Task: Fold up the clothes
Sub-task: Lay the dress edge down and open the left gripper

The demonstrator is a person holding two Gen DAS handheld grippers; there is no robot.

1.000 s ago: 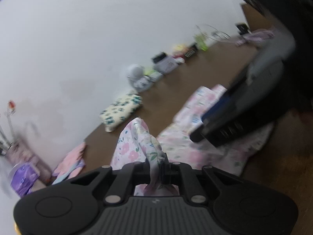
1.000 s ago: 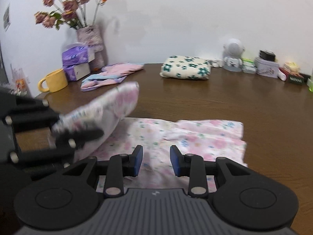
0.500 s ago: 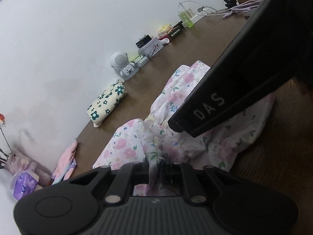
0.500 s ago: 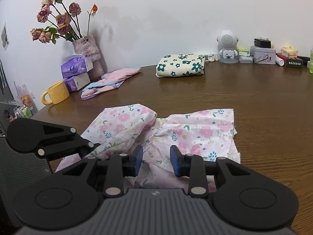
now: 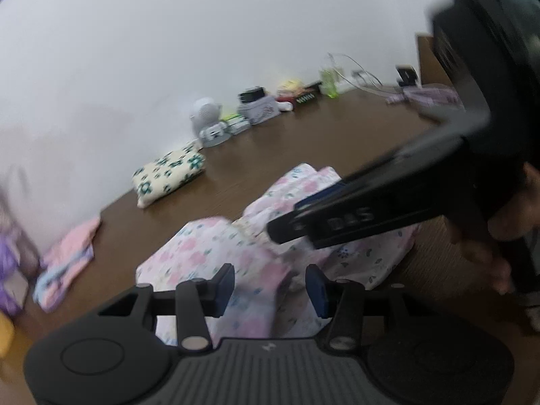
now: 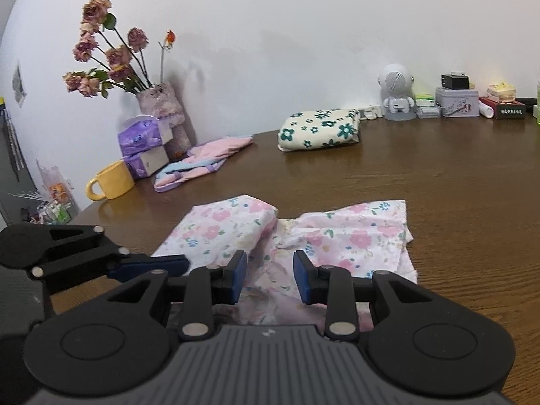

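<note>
**Both hand-held grippers open over the floral garment**

I take the floral garment point(image 6: 287, 236) as my landmark. It lies on the brown surface point(image 6: 455, 185), its left part folded over into a thicker flap with a crumpled ridge down the middle.

My left hand-held gripper point(image 5: 270, 285) has its jaws spread wide, with nothing between them; it sits over the near edge of the garment. In the right wrist view I see the same left hand-held gripper point(image 6: 148, 266) just at the garment's left edge; I cannot tell whether it touches the cloth.

My right hand-held gripper point(image 6: 269, 276) is also parted, holding nothing, with the garment's near edge showing between its fingers. From the left wrist view, the right hand-held gripper point(image 5: 287, 229) reaches across above the garment; that view is blurred.

Beyond the garment, well apart, lies a folded cream cloth with green flowers point(image 6: 319, 129). Beyond and left of the garment are a pink and blue cloth point(image 6: 202, 158), a yellow mug point(image 6: 111, 181) and a vase of dried roses point(image 6: 162, 108).
</note>
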